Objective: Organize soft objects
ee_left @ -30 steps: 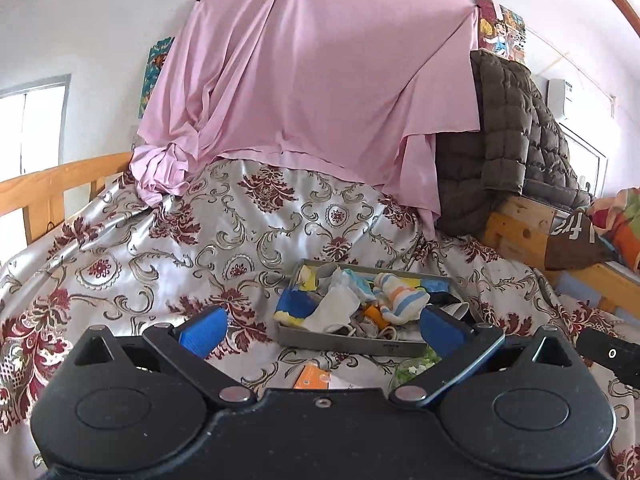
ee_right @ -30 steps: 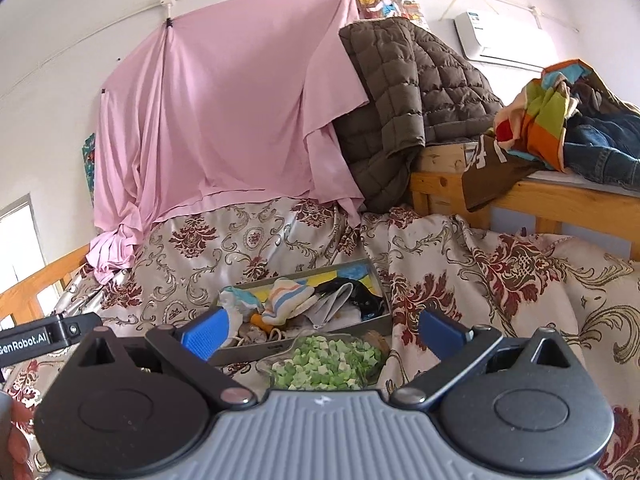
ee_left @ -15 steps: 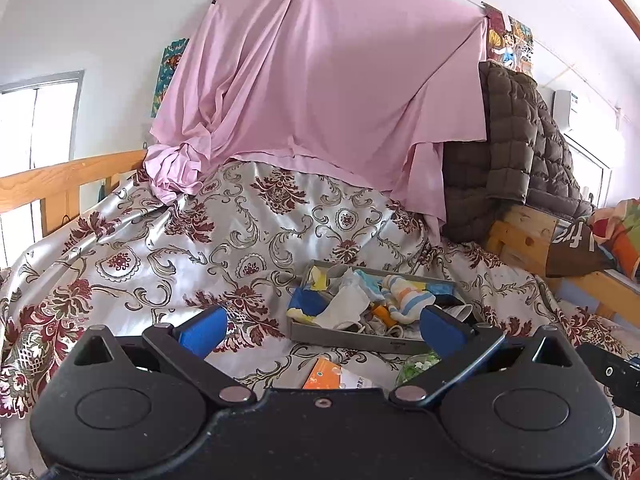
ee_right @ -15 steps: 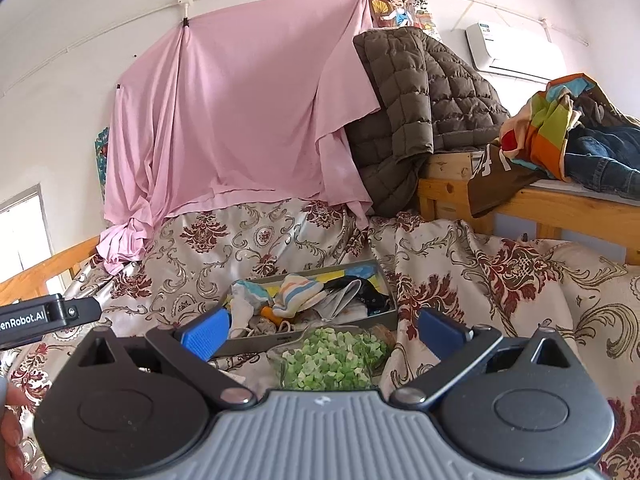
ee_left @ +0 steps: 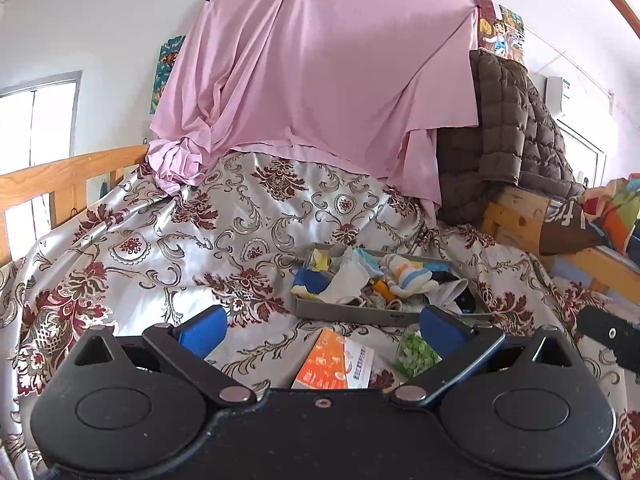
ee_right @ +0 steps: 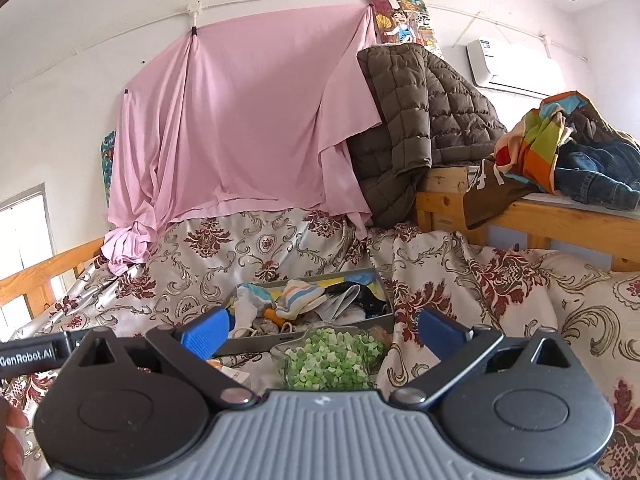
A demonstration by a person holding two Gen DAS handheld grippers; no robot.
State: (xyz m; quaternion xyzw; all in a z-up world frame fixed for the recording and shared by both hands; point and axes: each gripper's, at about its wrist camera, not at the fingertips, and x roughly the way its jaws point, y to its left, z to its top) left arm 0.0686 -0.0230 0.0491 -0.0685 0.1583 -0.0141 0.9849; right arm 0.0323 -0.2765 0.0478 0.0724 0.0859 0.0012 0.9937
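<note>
Socks lie piled in gray tray on flowery bed cover. Left gripper & right gripper both wide, holding nothing, near tray. Green bag sits just in front.

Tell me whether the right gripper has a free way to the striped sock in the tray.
Probably yes. The right gripper is open; the striped sock lies on top in the tray. Only the green bag sits low between them.
</note>
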